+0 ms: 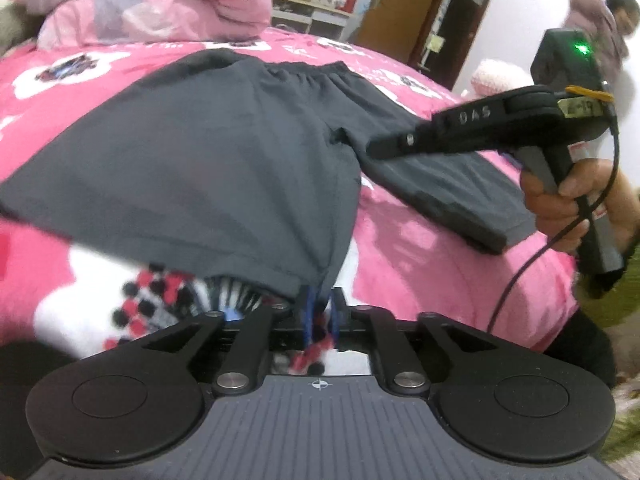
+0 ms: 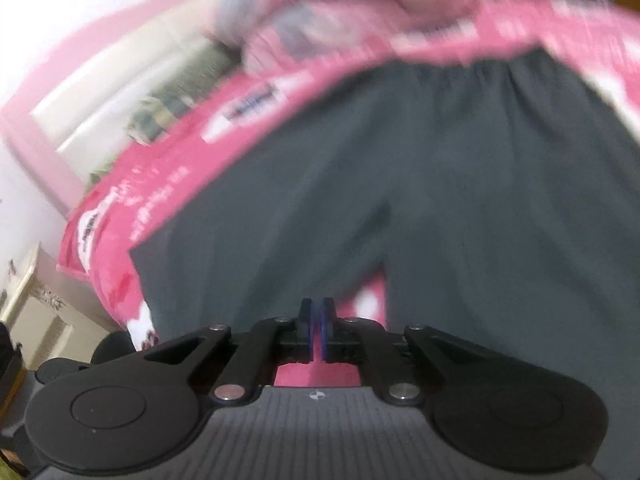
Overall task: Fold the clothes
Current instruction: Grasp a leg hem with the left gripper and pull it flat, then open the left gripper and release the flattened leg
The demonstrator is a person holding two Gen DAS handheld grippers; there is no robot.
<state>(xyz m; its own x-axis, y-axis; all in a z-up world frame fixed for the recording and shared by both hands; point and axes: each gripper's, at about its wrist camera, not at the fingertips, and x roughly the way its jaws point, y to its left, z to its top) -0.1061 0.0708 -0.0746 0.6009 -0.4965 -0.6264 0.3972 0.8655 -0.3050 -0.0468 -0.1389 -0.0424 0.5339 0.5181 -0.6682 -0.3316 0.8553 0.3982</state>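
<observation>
one shorts [image 1: 208,152] hem pinched in left claw [image 1: 320,316]

Pink floral bedsheet [image 1: 420,248] covers the bed. Rolled pink quilt [image 1: 152,0] sits at its far end. Cluttered shelf unit [image 1: 316,4] behind, beside a brown wooden door [image 1: 404,4]. Person in a mauve jacket [image 1: 600,20] stands far right, blurred. Pale pink fluffy item [image 1: 496,76] at the bed's edge, unclear what.

Dark grey shorts [image 1: 224,152] on a pink bed [image 1: 420,248].
Left tongs [image 1: 320,312] pinch the hem; right tongs [image 1: 376,148] hover above the shorts.
</observation>
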